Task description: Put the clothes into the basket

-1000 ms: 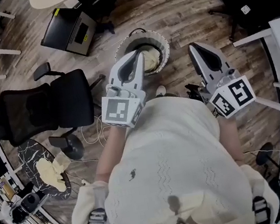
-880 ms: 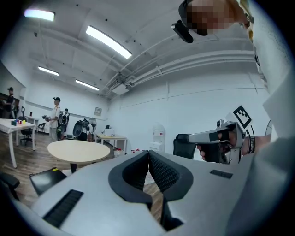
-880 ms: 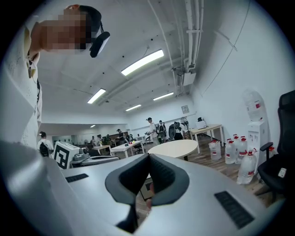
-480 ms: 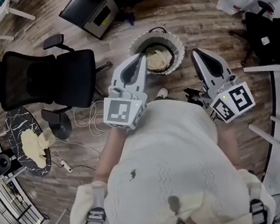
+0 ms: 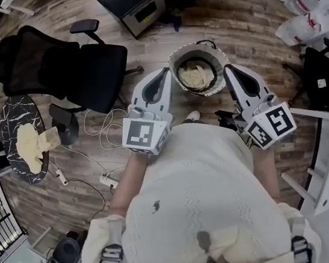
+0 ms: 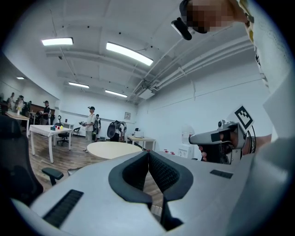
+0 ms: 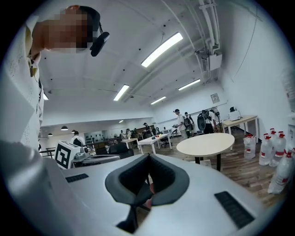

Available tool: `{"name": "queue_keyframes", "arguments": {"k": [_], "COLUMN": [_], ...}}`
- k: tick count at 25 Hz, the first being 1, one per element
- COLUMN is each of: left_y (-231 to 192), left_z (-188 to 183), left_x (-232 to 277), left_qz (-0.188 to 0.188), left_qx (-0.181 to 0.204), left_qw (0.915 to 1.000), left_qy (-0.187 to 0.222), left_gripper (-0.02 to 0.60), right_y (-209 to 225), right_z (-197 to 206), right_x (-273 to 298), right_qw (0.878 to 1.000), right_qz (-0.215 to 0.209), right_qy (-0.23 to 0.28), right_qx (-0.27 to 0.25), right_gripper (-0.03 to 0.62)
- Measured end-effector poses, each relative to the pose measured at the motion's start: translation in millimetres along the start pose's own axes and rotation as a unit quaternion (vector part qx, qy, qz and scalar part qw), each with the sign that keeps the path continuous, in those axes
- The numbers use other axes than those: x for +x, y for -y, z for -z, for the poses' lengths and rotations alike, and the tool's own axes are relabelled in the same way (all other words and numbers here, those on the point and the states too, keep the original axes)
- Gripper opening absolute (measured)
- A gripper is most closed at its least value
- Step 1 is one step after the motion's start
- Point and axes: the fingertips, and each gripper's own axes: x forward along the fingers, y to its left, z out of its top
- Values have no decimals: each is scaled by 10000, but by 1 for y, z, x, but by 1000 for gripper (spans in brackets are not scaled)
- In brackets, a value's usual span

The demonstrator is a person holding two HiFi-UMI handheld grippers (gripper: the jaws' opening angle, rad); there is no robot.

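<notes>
Head view overlooks left claw (image 5: 165, 73), right claw (image 5: 229, 68).

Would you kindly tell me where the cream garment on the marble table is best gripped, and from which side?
Probably from above, pinching a raised fold of the cream garment: it lies crumpled in a heap on the marble table, so its folds stand up for closing jaws.

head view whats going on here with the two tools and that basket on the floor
A person holds a tool in each hand; the left tool and right tool are both shut and empty. In the head view they flank a basket on the floor that already holds cream clothes. More cream cloth lies on a small dark table at the left.
</notes>
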Motion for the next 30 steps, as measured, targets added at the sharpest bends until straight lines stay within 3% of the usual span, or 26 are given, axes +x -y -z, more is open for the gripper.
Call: {"name": "queue_keyframes", "arguments": {"k": [8,18,30], "left_y": [-69,-153,-255], "left_z": [-2,1,-4], "left_x": [-62,-164,-322], "left_qz": [-654,-1340,-2253], "left_qx": [-282,-220,-311], "left_qw": [9974,9906,9731], "left_qy": [73,140,375], "left_gripper": [21,21,21], "right_y": [-67,-173,-338], "right_z": [5,22,49], "right_x": [57,129,206], "right_qw": [9981,9913,9744], "right_qz": [-568,-1219,-2105], "right_qy": [-199,-450,-702], "right_qx": [-128,-201,-354], "right_gripper": [8,8,8]}}
